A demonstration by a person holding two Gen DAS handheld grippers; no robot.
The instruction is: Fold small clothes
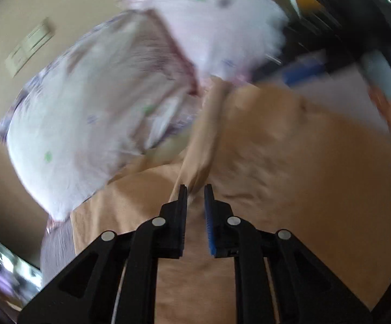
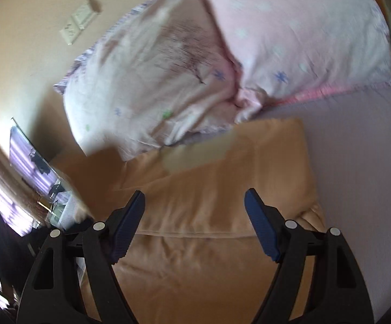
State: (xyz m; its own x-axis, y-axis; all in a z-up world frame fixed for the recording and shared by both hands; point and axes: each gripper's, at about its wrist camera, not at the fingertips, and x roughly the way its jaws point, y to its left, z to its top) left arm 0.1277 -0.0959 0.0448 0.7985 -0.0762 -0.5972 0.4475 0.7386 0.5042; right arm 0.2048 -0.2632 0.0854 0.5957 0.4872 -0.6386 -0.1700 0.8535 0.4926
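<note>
A tan garment (image 1: 290, 162) lies spread on the bed and also shows in the right wrist view (image 2: 222, 189). My left gripper (image 1: 195, 191) is shut on a raised fold of the tan cloth, which rises as a ridge away from the fingers. My right gripper (image 2: 195, 202) is open and empty, hovering just above the garment, with a folded edge running between its fingers. The other gripper's blue pad (image 1: 303, 73) shows blurred at the far right of the left wrist view.
Two pillows lean against the beige wall: a white floral one (image 2: 147, 81) and a pink one (image 2: 303, 32). A lilac sheet (image 2: 363, 162) covers the bed at the right. A wall switch plate (image 2: 76, 24) is above. A glass bedside table (image 2: 47, 183) stands at the left.
</note>
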